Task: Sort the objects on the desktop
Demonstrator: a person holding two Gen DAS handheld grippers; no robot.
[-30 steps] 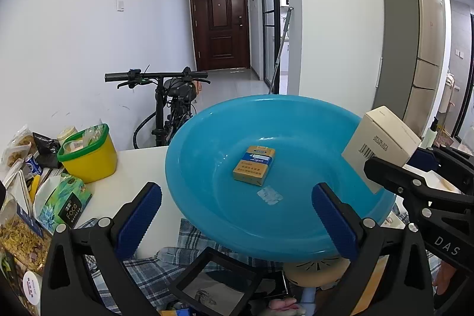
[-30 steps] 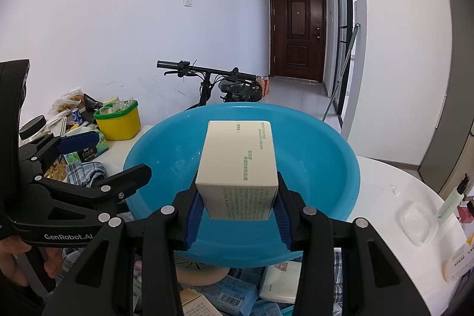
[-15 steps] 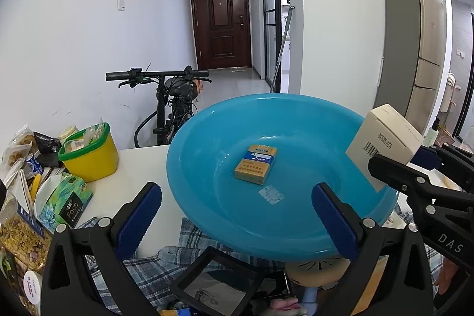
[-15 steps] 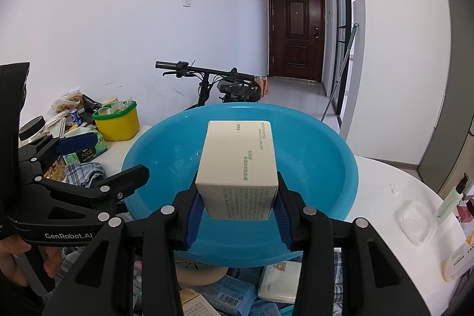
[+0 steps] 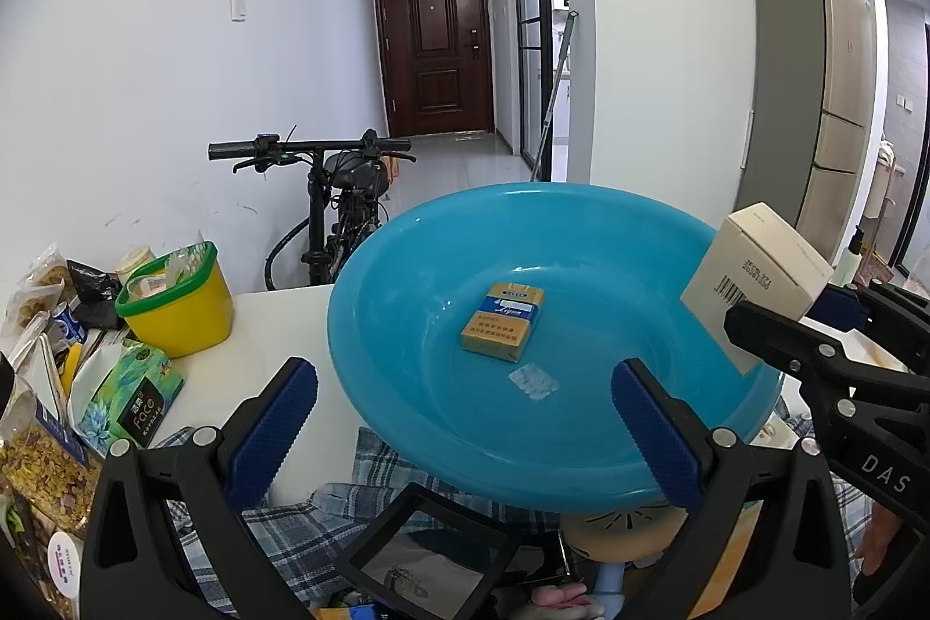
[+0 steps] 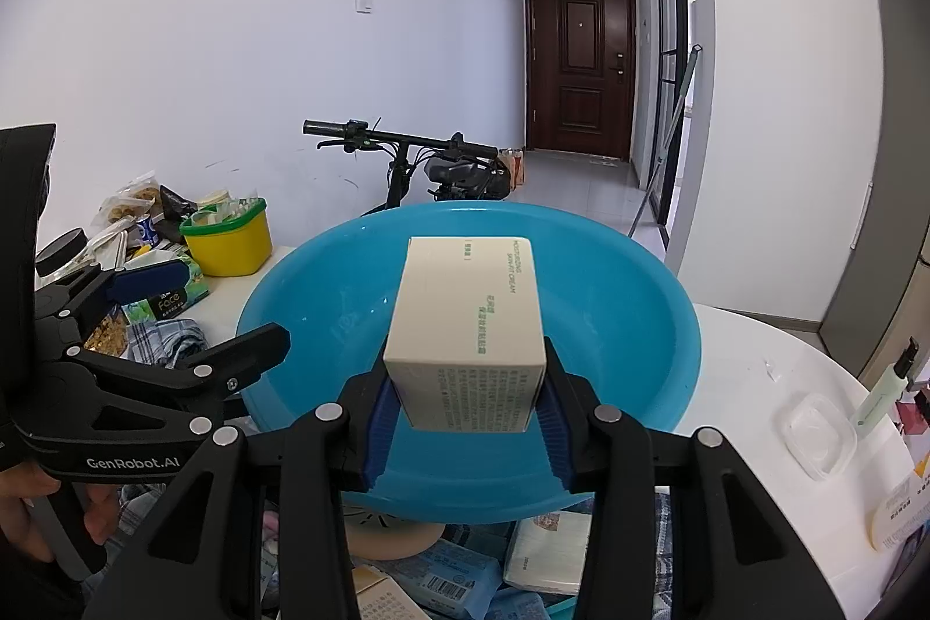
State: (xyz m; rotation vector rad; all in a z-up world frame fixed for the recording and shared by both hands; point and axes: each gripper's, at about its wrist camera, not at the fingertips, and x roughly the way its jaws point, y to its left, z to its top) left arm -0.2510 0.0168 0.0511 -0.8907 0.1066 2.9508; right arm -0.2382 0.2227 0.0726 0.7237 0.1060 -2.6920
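Right wrist view: ridged claw [image 6: 468, 416] pads squeeze matte cardboard box [image 6: 468, 335].

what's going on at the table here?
A person is sorting desk clutter with two handheld tongs. The right tongs are shut on a cream carton, held over the blue basin. A yellow-and-blue pack already lies inside it. The left tongs are open, holding nothing, at the basin's near rim.
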